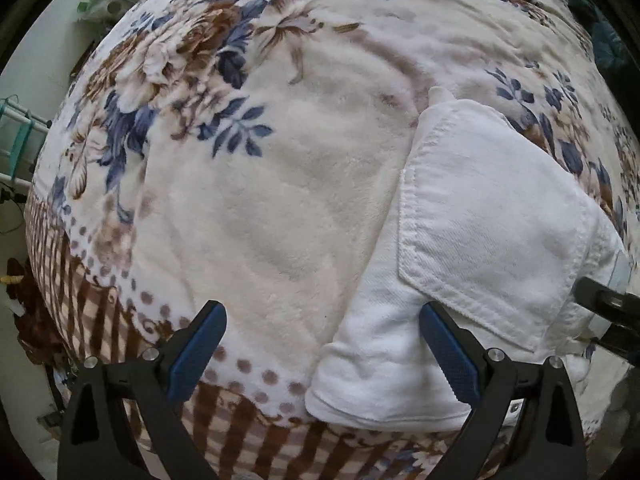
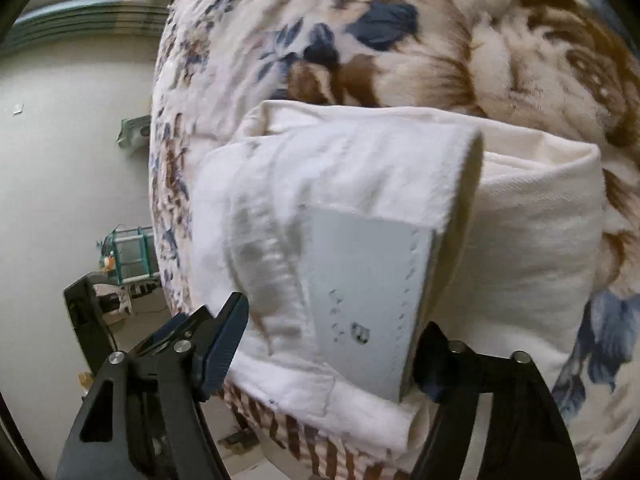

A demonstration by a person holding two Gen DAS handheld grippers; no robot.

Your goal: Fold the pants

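White pants [image 1: 472,248] lie folded in a compact bundle on a floral blanket [image 1: 256,184], back pocket up. My left gripper [image 1: 320,320] is open above the blanket; its right finger [image 1: 448,352] rests over the bundle's left part, its left finger [image 1: 200,344] over bare blanket. In the right wrist view the pants [image 2: 360,200] show their waistband with a grey label [image 2: 360,280]. My right gripper [image 2: 332,340] is open, its jaws on either side of the waistband end. The right gripper also shows in the left wrist view [image 1: 608,312], at the bundle's right edge.
The blanket covers a bed whose near edge has a brown checked border [image 1: 240,432]. Beyond the bed's left side stand a teal rack [image 1: 20,140] and floor clutter. In the right wrist view a teal rack [image 2: 128,256] and dark furniture [image 2: 88,320] stand on the floor.
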